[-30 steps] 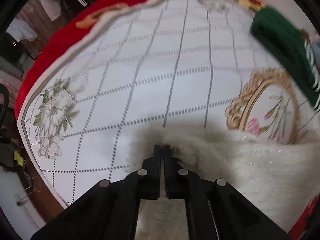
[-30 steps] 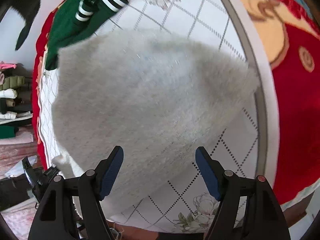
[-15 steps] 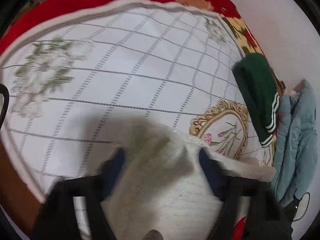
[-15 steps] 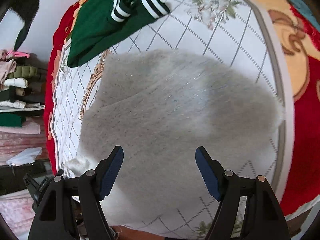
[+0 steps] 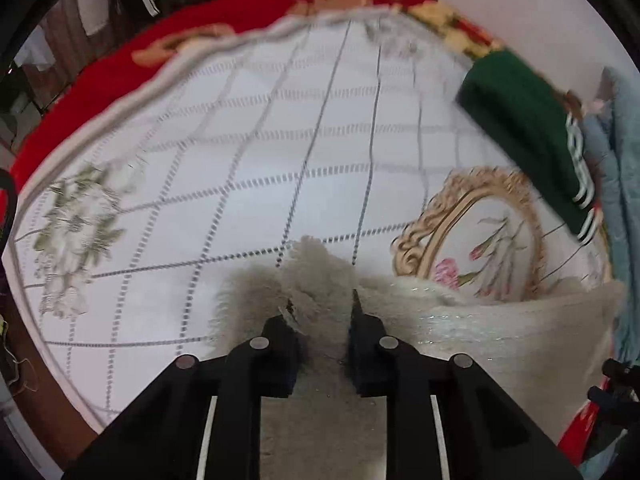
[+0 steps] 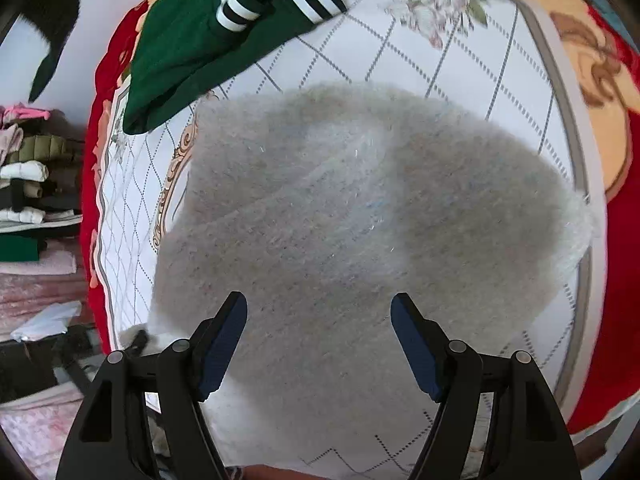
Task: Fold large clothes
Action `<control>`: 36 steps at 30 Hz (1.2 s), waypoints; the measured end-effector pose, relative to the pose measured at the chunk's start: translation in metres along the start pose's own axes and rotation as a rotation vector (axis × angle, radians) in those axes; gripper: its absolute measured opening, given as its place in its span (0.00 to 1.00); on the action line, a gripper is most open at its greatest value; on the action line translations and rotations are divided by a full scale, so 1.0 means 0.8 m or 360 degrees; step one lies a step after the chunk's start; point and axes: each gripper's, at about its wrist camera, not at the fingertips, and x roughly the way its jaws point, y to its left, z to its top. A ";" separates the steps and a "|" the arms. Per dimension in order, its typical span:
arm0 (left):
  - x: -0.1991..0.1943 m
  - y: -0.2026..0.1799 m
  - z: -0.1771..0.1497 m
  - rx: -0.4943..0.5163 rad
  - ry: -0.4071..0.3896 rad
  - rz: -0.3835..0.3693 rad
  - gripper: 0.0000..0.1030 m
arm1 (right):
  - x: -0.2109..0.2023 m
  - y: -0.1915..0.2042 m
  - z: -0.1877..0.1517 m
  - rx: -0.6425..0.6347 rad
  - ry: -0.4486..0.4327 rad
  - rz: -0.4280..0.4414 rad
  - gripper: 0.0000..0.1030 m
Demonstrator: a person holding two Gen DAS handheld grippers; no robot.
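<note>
A fluffy grey-white sweater [image 6: 360, 200] lies spread on the white gridded bedspread [image 6: 460, 48]. My right gripper [image 6: 319, 300] hangs open above its near part, with nothing between the blue pads. In the left wrist view the sweater's [image 5: 480, 320] corner is bunched up between the fingers of my left gripper [image 5: 322, 304]. Its jaws are closing and pinch a tuft of the fuzzy cloth just above the bedspread [image 5: 280, 140].
A dark green garment with white stripes [image 6: 200, 40] lies at the bedspread's far edge, also visible in the left wrist view [image 5: 520, 128] beside a light blue jacket [image 5: 620, 180]. A red blanket [image 6: 624, 280] borders the bedspread. Stacked clothes [image 6: 28, 184] stand off the bed.
The left gripper, shut on the sweater's edge a second ago, opened wide over it and has closed again on a bunched corner. The right gripper slid sideways over the sweater, staying open.
</note>
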 end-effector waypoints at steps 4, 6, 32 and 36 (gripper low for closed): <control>-0.030 0.018 0.008 -0.0131 -0.0045 -0.0055 0.16 | -0.023 0.020 0.013 -0.0110 -0.0100 0.0001 0.74; -0.018 0.024 0.011 -0.0173 -0.0009 -0.0045 0.16 | -0.017 0.035 0.030 -0.0182 -0.0110 0.0024 0.66; -0.001 -0.047 -0.017 -0.0175 0.0192 -0.0014 0.86 | 0.103 0.117 0.015 -0.0706 0.0565 -0.0203 0.19; 0.031 -0.055 -0.037 -0.0174 0.0245 0.0049 0.86 | 0.172 0.114 0.030 -0.0601 0.0717 -0.0317 0.18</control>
